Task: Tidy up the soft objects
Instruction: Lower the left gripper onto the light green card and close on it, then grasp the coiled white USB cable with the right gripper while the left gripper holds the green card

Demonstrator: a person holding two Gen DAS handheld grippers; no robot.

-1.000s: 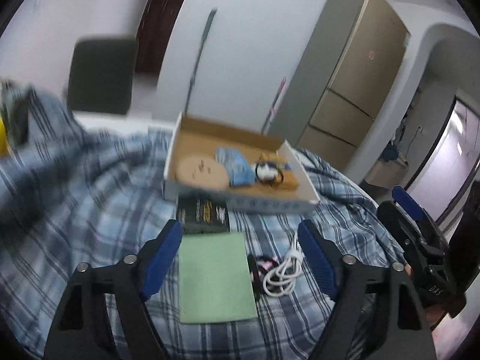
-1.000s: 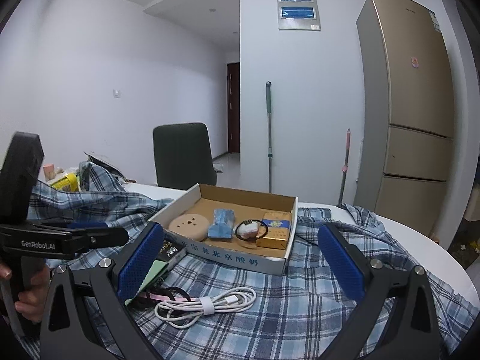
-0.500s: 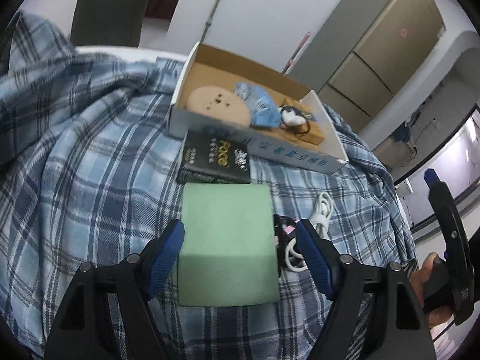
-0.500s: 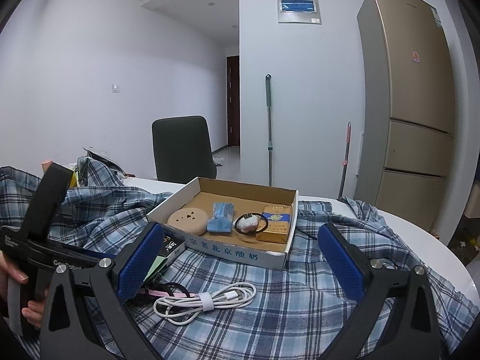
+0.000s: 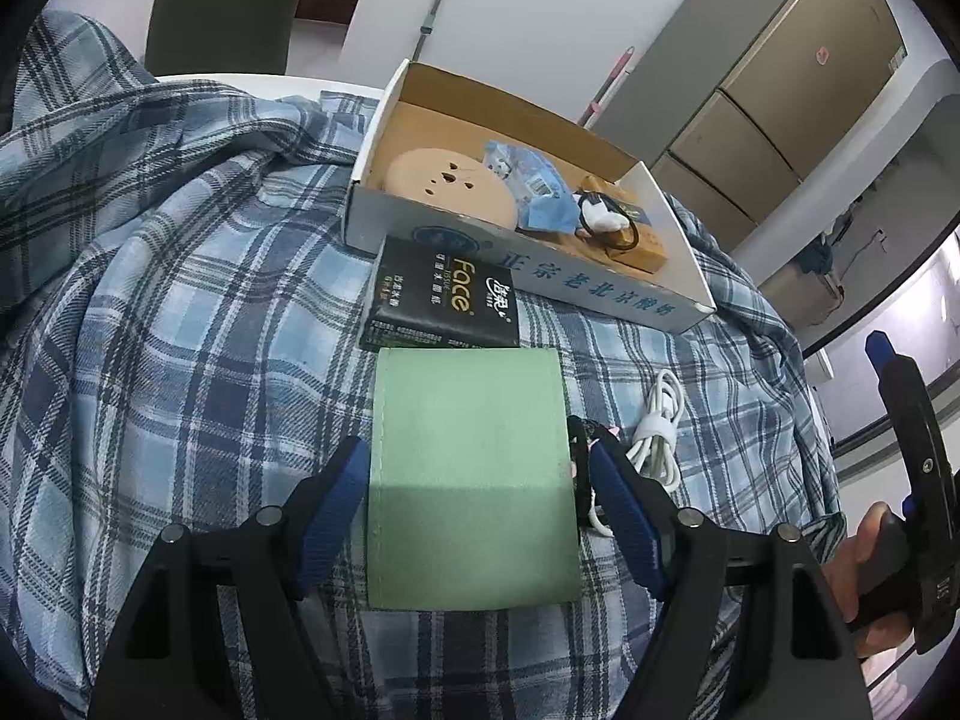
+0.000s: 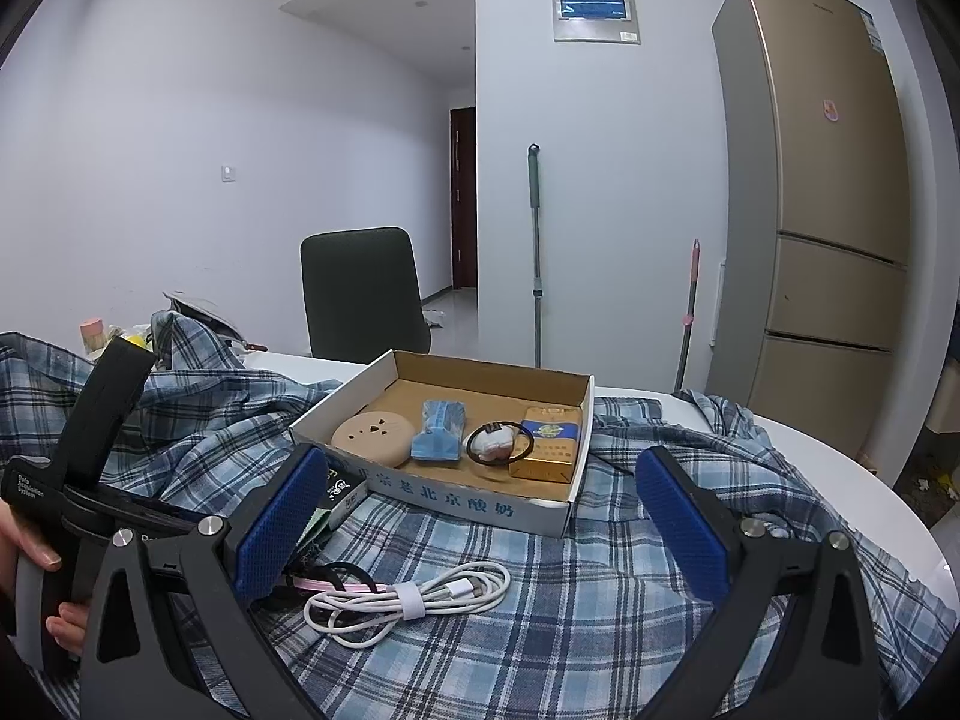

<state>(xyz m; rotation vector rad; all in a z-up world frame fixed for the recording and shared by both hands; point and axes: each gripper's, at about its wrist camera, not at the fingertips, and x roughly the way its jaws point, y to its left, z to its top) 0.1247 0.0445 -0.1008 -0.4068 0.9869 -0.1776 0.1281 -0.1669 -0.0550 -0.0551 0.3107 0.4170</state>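
A folded green cloth [image 5: 471,474] lies on the blue plaid shirt [image 5: 168,312] that covers the table. My left gripper [image 5: 477,495] is open, low over the cloth, with one blue pad on each side of it. A black tissue pack [image 5: 444,300] lies just beyond the cloth. Behind it stands an open cardboard box [image 6: 474,489] holding a tan round pad [image 6: 372,438], a blue packet [image 6: 441,429], a hair tie [image 6: 498,444] and a gold pack [image 6: 549,444]. My right gripper [image 6: 480,516] is open and empty, above a coiled white cable [image 6: 408,597].
A black and pink band [image 6: 336,582] lies beside the cable. A dark chair [image 6: 360,294] stands behind the table. A fridge [image 6: 822,210] and two mop handles stand by the far wall. The white table edge [image 6: 840,468] shows at the right.
My left gripper has dropped and moved forward over the green cloth, so its pads now straddle it. My right gripper has stayed almost still.
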